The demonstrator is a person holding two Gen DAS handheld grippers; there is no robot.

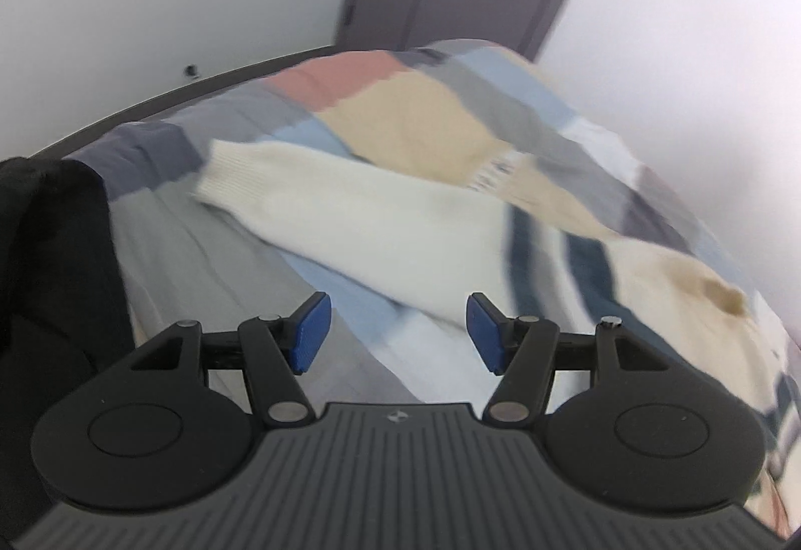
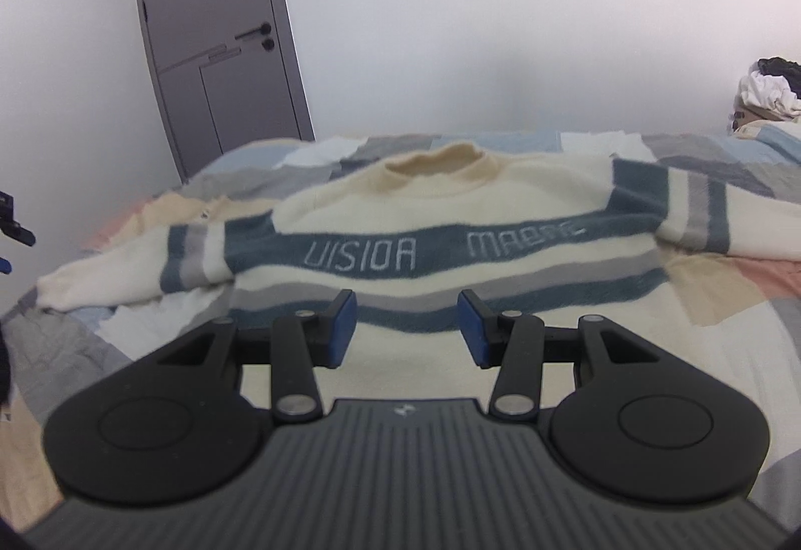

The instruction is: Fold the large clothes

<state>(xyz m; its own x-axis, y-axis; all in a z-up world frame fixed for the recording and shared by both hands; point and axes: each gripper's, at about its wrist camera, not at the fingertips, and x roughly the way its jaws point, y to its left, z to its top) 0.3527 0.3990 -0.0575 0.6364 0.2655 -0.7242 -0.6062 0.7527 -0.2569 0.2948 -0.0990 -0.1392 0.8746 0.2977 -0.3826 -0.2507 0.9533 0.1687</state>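
A cream sweater (image 2: 425, 219) with blue and grey stripes lies spread flat across the bed (image 2: 741, 330), front up, collar toward the far edge and sleeves stretched out toward both sides — a patchwork cover lies under it. The right gripper (image 2: 406, 327) hangs released over the sweater's lower hem, nothing between its blue pads (image 2: 343, 330). The left gripper (image 1: 398, 332) is released too and holds nothing, above the bed near one sleeve (image 1: 320, 204) — a dark garment (image 1: 50, 259) lies at the bed's near corner.
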